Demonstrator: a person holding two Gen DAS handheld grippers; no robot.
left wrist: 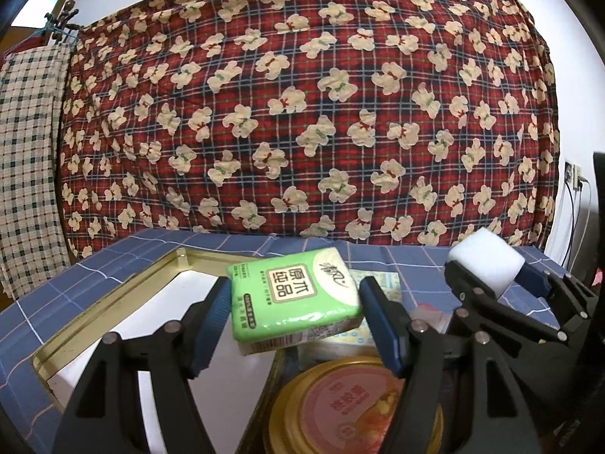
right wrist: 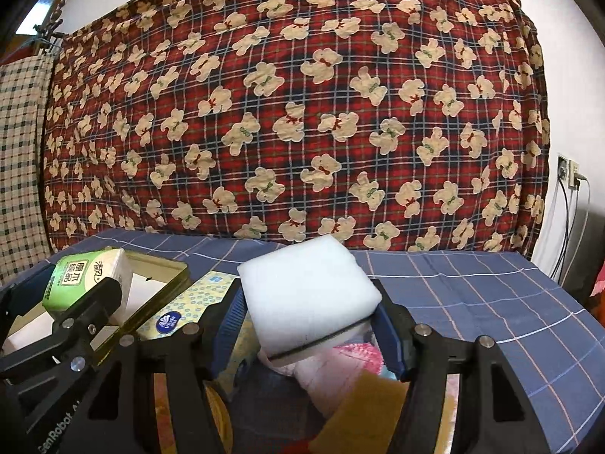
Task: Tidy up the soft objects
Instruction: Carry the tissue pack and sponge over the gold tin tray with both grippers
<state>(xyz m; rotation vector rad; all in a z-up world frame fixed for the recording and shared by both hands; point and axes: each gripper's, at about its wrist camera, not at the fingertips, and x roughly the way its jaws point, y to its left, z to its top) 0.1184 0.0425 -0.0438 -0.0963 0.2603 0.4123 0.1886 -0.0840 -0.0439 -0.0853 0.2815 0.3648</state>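
My left gripper is shut on a green tissue pack and holds it in the air over the right rim of a gold-rimmed tray with a white floor. My right gripper is shut on a white foam sponge block, also lifted above the table. In the left wrist view the right gripper with the sponge is at the right. In the right wrist view the left gripper with the tissue pack is at the left, over the tray.
A blue checked cloth covers the table. A round gold-rimmed tin lies below the left gripper. A yellow patterned tissue pack, pink soft items and a tan sponge lie below the right gripper. A red bear-print blanket hangs behind.
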